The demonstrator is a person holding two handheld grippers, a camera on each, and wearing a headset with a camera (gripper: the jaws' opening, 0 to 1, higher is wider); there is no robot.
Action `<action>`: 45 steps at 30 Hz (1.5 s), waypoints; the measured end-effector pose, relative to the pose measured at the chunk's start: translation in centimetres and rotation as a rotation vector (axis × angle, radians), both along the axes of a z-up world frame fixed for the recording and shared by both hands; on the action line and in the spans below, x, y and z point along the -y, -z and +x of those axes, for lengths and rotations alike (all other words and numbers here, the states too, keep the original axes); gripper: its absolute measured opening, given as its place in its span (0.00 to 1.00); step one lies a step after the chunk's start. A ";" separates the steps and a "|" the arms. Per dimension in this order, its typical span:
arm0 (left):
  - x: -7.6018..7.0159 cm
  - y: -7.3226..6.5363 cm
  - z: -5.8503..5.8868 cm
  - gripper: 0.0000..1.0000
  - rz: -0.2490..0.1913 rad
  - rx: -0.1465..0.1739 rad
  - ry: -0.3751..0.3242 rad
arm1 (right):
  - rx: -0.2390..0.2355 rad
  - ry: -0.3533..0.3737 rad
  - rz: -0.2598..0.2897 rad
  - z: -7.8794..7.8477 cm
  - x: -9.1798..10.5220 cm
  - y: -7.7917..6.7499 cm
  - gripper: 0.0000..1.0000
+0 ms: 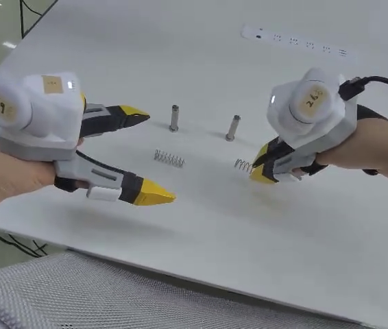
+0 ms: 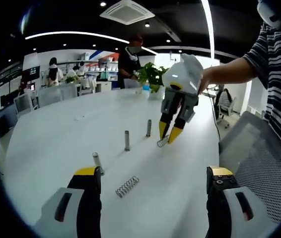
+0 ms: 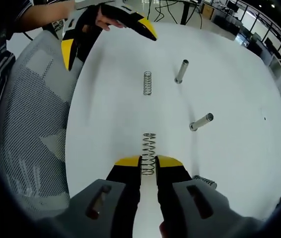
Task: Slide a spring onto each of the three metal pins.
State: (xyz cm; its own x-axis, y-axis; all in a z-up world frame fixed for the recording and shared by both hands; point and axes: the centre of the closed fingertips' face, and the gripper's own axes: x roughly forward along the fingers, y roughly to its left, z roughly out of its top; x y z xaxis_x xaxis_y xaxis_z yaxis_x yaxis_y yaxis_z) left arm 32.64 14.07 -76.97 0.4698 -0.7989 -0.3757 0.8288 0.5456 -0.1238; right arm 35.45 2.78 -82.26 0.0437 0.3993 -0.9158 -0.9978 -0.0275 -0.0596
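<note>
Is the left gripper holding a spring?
No: the left gripper is open with nothing between its fingers, and the loose spring lies on the table ahead.

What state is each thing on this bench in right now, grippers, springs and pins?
left gripper: open, empty
right gripper: shut on held spring
loose spring: lying flat, untouched
left pin: upright, bare
middle pin: upright, bare
right pin: upright, seems to carry a spring
</note>
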 end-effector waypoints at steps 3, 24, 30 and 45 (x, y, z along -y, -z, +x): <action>0.4 -0.4 0.3 0.85 -0.020 0.005 0.006 | 0.030 -0.026 -0.007 -0.3 0.0 -0.4 0.13; 9.1 0.5 0.4 0.58 -0.054 -0.025 0.227 | 0.049 -0.100 0.037 -1.9 -1.3 -2.3 0.13; 9.4 0.2 0.4 0.49 -0.081 -0.033 0.250 | 0.059 -0.112 0.049 -2.2 -1.1 -3.1 0.13; 10.1 -0.2 0.6 0.22 -0.112 -0.017 0.277 | 0.058 -0.125 0.073 -2.5 -1.4 -3.8 0.13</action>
State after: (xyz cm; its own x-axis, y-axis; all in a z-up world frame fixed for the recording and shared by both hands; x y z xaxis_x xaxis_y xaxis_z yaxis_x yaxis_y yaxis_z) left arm 33.28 3.93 -76.82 0.2229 -0.9325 -0.2844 0.9414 0.2816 -0.1855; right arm 32.99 4.22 -78.42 0.0413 0.4702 -0.8816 -0.9817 -0.1453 -0.1234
